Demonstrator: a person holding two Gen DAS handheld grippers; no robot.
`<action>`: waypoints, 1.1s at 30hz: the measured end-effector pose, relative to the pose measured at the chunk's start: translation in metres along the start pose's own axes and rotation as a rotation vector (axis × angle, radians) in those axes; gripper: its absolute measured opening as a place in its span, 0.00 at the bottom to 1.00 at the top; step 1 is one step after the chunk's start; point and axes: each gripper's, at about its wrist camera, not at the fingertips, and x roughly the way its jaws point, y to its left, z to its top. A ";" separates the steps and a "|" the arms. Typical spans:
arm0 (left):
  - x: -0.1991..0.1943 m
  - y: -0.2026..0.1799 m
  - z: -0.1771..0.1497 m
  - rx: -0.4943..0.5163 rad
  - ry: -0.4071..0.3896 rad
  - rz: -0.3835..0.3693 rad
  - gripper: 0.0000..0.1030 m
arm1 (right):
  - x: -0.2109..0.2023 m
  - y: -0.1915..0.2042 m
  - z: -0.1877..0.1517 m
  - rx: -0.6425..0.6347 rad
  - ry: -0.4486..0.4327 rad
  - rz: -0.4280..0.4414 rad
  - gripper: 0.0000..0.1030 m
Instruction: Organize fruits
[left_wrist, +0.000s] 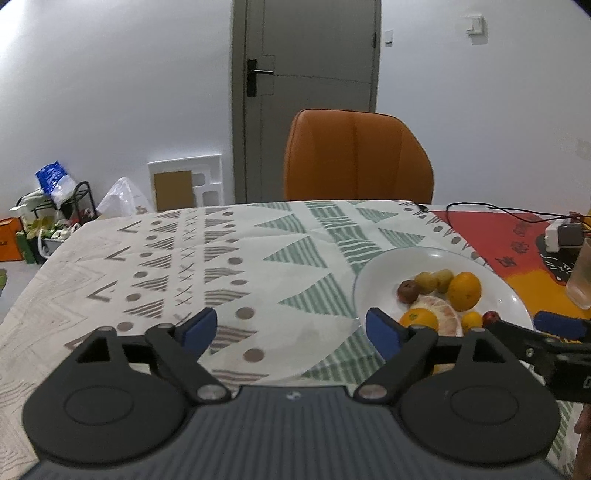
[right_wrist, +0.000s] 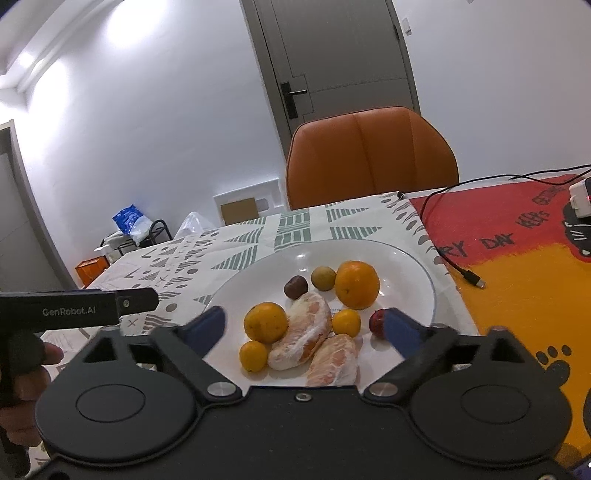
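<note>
Patterned cloth covers the bench (left_wrist: 258, 240) where mixed fruits sit on a round white plate (right_wrist: 406, 266), and both the left claw (left_wrist: 291, 332) and right claw (right_wrist: 304, 326) hover apart, empty, so a first pick likely comes next.

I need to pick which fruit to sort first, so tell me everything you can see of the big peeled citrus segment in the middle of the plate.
The peeled citrus segment is a curved wedge, pink-orange flesh under whitish pith, skin removed. It lies on its side on the white plate, leaning against a second peeled segment nearer the camera. An orange touches its left side, and a small orange fruit sits close on its right. Neither pair of tongs touches it.
</note>
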 end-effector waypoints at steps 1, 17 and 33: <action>-0.001 0.002 -0.001 -0.003 0.004 0.002 0.86 | -0.001 0.002 0.000 0.002 0.000 0.002 0.98; -0.033 0.032 -0.022 -0.042 0.044 0.058 0.94 | -0.013 0.035 -0.016 -0.025 -0.003 0.013 1.00; -0.071 0.059 -0.033 -0.079 0.015 0.105 0.96 | -0.029 0.059 -0.015 -0.075 -0.014 0.016 1.00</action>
